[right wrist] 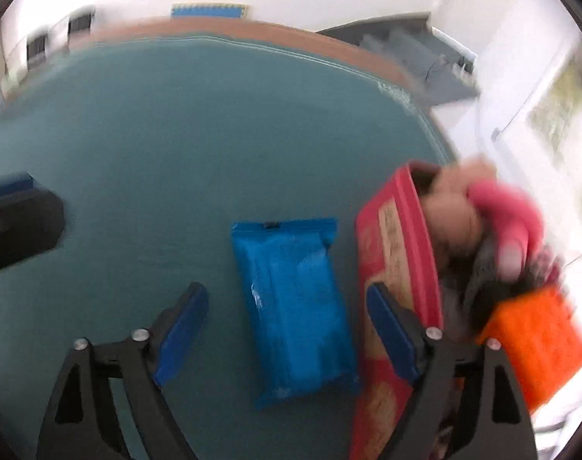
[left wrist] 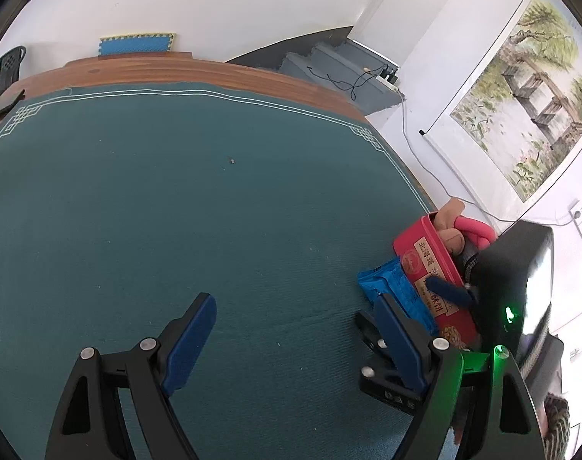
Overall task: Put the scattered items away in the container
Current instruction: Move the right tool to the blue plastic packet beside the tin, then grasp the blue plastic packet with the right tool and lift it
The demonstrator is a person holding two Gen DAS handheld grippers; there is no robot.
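A blue pack (right wrist: 296, 306) lies flat on the green mat (right wrist: 137, 153) that covers the counter. It sits just beside the red box (right wrist: 390, 253), on the box's left side. It looks like the last loose thing that has to go in.

The box is already quite full. A brown soft toy (right wrist: 450, 207), something pink (right wrist: 509, 207) and an orange thing (right wrist: 536, 341) poke out of it. The picture from the right side is blurry, so I cannot tell what each one is.

The right gripper (right wrist: 287, 329) hangs over the pack with its jaws spread wide, one on each side of it. They hold nothing. The left gripper (left wrist: 294, 333) is off to the side over bare mat, jaws spread too, and empty.

The pack looks light and squashy, with a shiny wrapper that may slip. I think the best place to pinch it is across the middle, on the two long sides. A soft squeeze should be enough. A hard one could crush what is inside.

The right jaw is very near the box wall, so it might bump the box. There is little room left, so the pack may have to rest on top.
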